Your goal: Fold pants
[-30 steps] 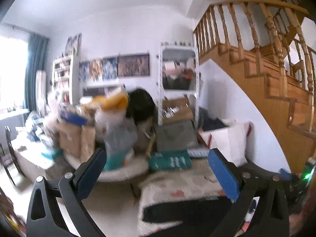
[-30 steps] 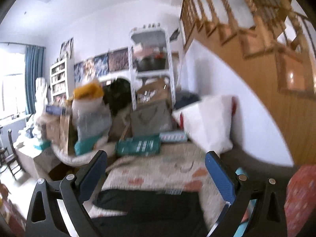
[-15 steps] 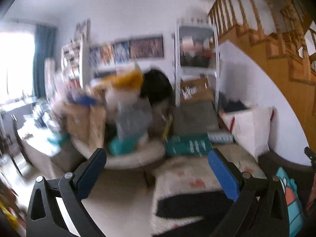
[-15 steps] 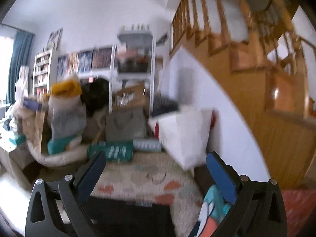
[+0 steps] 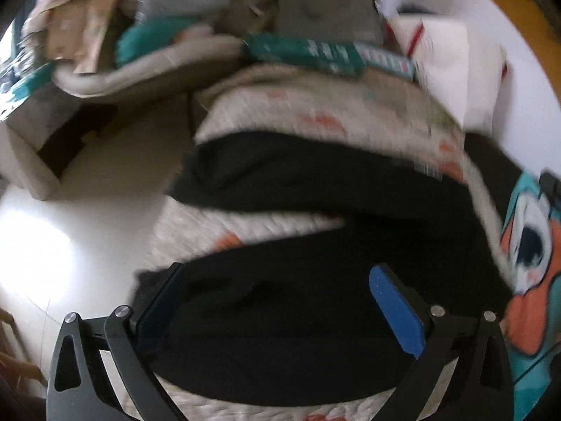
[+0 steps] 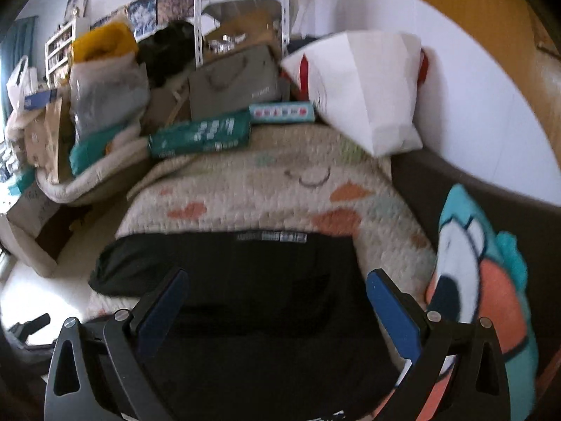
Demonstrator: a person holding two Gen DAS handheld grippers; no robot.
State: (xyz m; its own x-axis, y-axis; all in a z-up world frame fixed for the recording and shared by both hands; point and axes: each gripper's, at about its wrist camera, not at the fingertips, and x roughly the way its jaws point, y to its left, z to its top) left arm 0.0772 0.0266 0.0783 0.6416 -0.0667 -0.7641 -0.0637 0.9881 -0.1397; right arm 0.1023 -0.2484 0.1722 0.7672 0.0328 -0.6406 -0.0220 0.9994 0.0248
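In the left wrist view the left gripper (image 5: 277, 301) fills the bottom of the frame with its jaws spread wide and gripping nothing; its blue pads (image 5: 396, 312) frame a stretch of the black pants (image 5: 315, 315), though the blur makes it impossible to tell whether the tips touch the cloth. The pants run from lower centre up to the right, and one leg (image 5: 280, 179) reaches back across the middle of the frame toward the left, with a strip of the cream patterned blanket (image 5: 315, 105) showing between the two legs. In the right wrist view the right gripper (image 6: 277, 298) likewise sits along the bottom edge with jaws released and wide apart, the pants (image 6: 252, 280) lying flat between and beyond them, and a pale label strip (image 6: 271, 236) marks their upper edge at mid-frame. The blanket (image 6: 263, 182) carries them and extends toward the top of the frame. At the right edge lies a teal and orange cartoon cushion (image 6: 484, 280), just beside the pants. Above the blanket, in the upper middle, sit a green packet (image 6: 203, 135), a grey bag (image 6: 235, 80) and a white paper bag (image 6: 368, 87) leaning at the wall. The upper left holds a heap of bags and cartons (image 6: 87, 87), and pale floor (image 5: 52, 245) shows at the left in the left wrist view.
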